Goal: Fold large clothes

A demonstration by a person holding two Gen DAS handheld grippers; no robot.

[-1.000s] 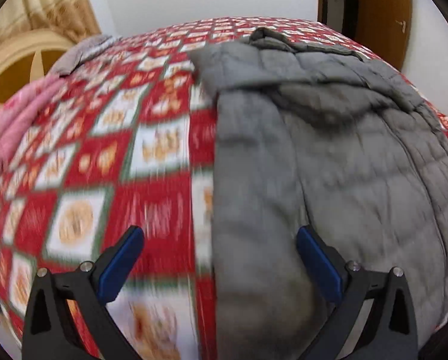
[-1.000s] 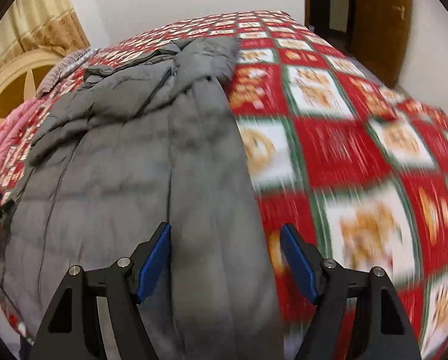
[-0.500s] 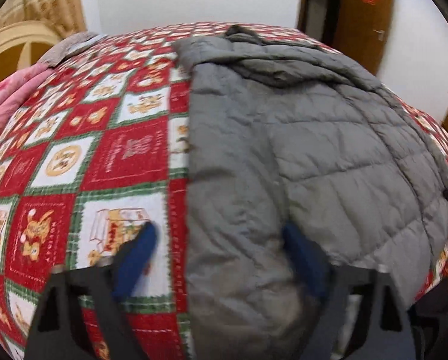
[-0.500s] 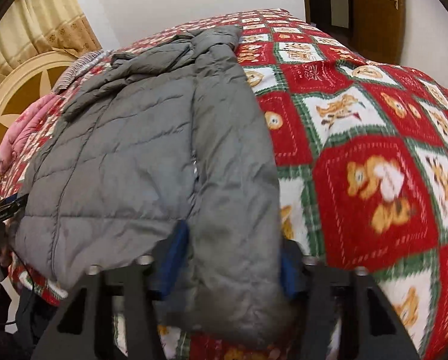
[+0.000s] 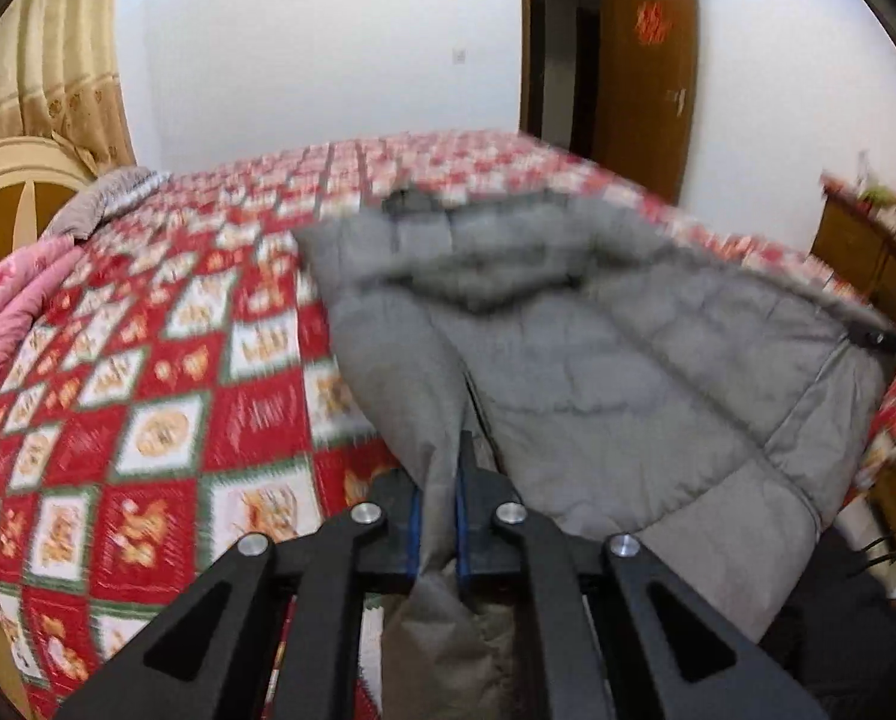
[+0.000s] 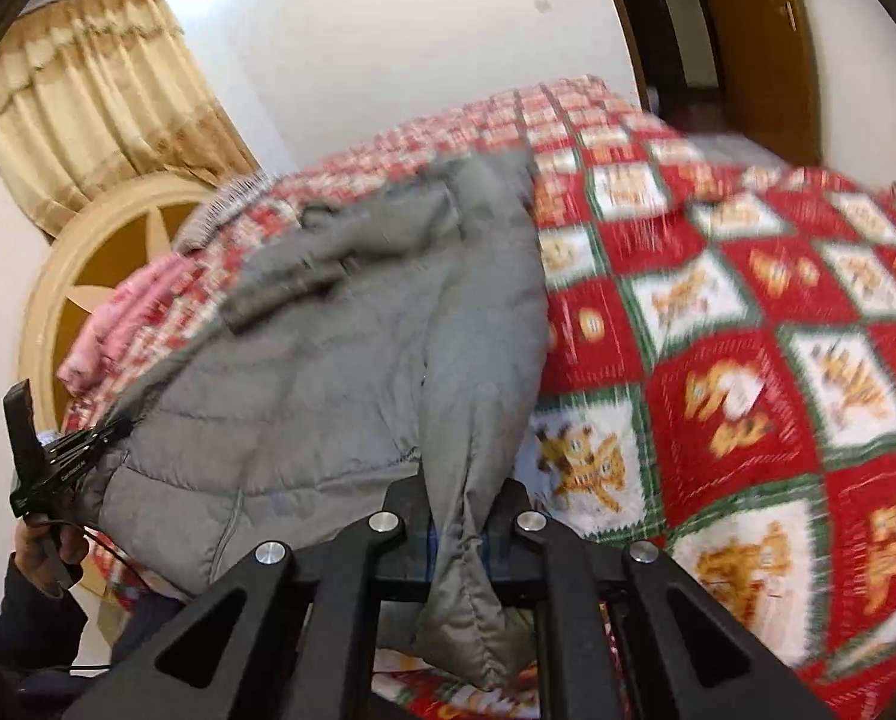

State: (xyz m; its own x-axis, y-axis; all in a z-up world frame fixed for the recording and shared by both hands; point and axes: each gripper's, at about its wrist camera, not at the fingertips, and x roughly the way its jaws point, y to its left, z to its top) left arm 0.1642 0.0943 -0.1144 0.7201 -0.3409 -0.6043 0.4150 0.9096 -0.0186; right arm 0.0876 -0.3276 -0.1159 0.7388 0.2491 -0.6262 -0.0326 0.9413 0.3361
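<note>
While a second ago both tongs stood spread over the hem, left gripper [image 5: 435, 525] and right gripper [image 6: 457, 531] now each pinch a corner of the grey puffer jacket [image 5: 628, 360] | hem raised off the red patchwork quilt [image 5: 166, 408] | fold toward collar likely next.

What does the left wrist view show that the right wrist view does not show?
Only the left wrist view shows the wooden cabinet beside the bed and the wall switch. Only the right wrist view shows the person's left hand holding the other tool. Both show the grey padded jacket on the red patterned bedspread, the curtain, the brown door, the pink blanket, and each gripper, left gripper and right gripper, shut on a jacket corner.
</note>
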